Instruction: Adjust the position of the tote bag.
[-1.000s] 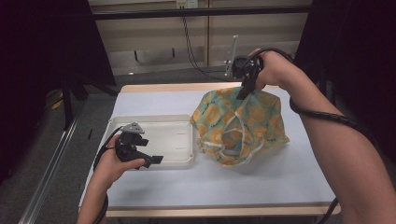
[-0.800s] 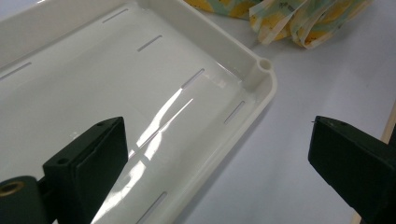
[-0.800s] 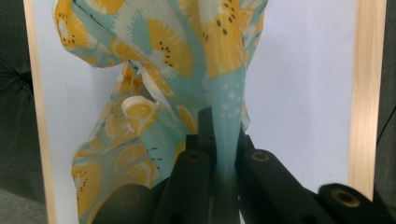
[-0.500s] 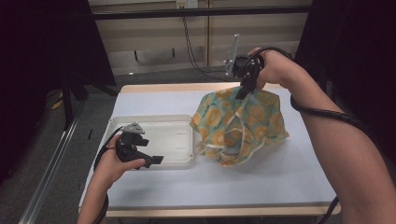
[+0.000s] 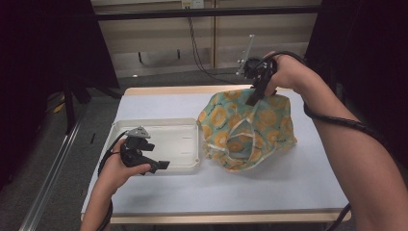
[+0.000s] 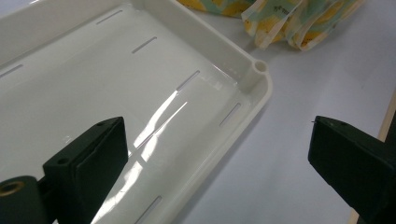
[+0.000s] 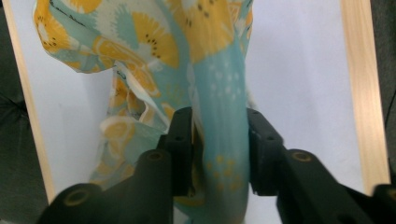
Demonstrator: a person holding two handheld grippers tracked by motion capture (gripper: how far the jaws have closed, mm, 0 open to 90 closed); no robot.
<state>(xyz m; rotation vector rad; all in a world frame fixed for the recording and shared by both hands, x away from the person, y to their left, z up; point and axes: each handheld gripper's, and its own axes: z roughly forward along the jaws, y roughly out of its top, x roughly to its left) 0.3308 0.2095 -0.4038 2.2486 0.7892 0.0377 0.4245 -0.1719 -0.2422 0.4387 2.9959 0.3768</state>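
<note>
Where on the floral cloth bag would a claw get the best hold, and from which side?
Probably the teal strap at the top of the floral cloth bag, taken from above. It is a narrow band standing up off the heap, already between the right claw's jaws, which have just been opening; the body is loose and slumped.

Cloth bag [image 7: 140, 56] top beyond right gripper view's frame

Right tool [image 7: 219, 149] jaws just parting, teal fold of patterned fabric bag [image 7: 140, 42] between them, white table [image 7: 299, 70]
</note>
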